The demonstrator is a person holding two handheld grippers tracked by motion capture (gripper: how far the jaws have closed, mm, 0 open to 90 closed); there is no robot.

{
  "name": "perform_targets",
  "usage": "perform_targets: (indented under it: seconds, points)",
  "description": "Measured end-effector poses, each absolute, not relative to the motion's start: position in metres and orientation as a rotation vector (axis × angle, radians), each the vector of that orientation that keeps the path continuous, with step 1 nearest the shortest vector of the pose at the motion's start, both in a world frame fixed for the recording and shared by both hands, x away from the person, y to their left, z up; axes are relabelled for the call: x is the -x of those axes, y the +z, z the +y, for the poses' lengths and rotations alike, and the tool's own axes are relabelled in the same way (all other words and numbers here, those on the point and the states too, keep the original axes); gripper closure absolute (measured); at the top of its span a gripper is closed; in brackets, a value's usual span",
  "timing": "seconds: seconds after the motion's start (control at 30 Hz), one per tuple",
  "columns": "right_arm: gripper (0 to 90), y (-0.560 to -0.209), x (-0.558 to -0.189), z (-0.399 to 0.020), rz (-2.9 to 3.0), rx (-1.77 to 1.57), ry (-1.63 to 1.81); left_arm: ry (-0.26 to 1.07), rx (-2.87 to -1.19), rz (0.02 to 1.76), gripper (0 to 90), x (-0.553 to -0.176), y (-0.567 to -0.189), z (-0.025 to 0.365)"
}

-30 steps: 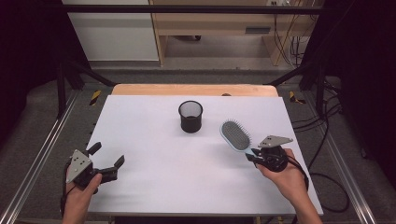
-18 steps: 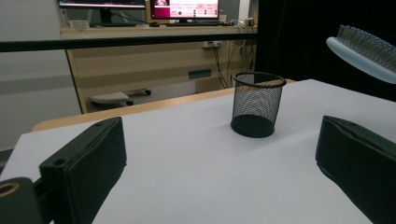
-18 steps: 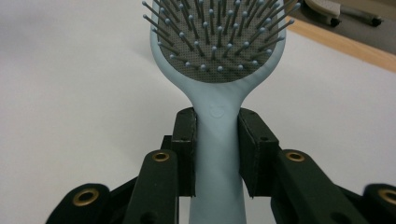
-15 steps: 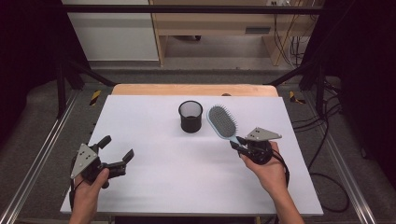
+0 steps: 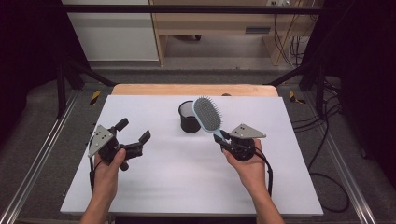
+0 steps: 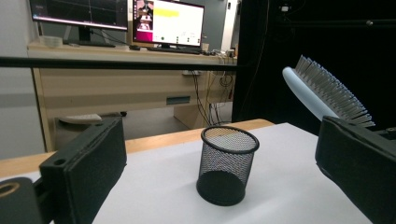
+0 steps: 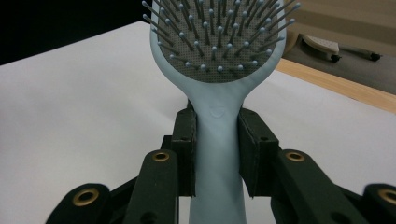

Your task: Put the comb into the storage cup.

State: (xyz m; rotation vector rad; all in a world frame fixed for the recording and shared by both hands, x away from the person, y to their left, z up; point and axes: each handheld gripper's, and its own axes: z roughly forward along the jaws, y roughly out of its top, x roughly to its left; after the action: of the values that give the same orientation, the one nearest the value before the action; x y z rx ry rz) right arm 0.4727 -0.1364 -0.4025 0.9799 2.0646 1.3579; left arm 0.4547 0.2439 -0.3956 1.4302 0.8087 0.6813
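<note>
A light-blue hairbrush [image 5: 207, 115] is held up off the white table, bristles facing the camera in the high view. My right gripper [image 5: 225, 138] is shut on its handle [image 7: 218, 154], with the brush head [image 7: 219, 35] rising above the jaws. The brush head overlaps a black mesh cup [image 5: 188, 117] standing upright mid-table; in the left gripper view the cup [image 6: 226, 164] stands between the jaws and the hairbrush [image 6: 322, 93] hangs to its upper right. My left gripper [image 5: 133, 132] is open at the left of the table, nothing between its fingers.
The white table top [image 5: 187, 177] ends in a wooden strip [image 5: 191, 89] at the far side. Metal rails [image 5: 37, 158] run along both sides, with cables [image 5: 327, 154] on the floor at the right. A desk with monitors [image 6: 163, 23] stands beyond.
My right gripper has carried the hairbrush left and up, so its head now overlaps the cup. The left gripper has moved forward and inward, jaws still open.
</note>
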Motion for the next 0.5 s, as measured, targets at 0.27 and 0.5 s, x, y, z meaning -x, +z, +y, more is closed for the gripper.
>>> perform_targets:
  seconds: [0.27, 0.5]
  points:
    - [69.9, -0.406, -0.461, -0.119, 2.07, -0.924, 1.404, 0.65, -1.412, 0.801, 1.8, -0.438, -0.4, 0.239]
    - [69.9, -0.412, -0.457, -0.103, 2.077, -0.889, 1.437, 0.58, -1.384, 0.815, 1.9, -0.438, -0.401, 0.23]
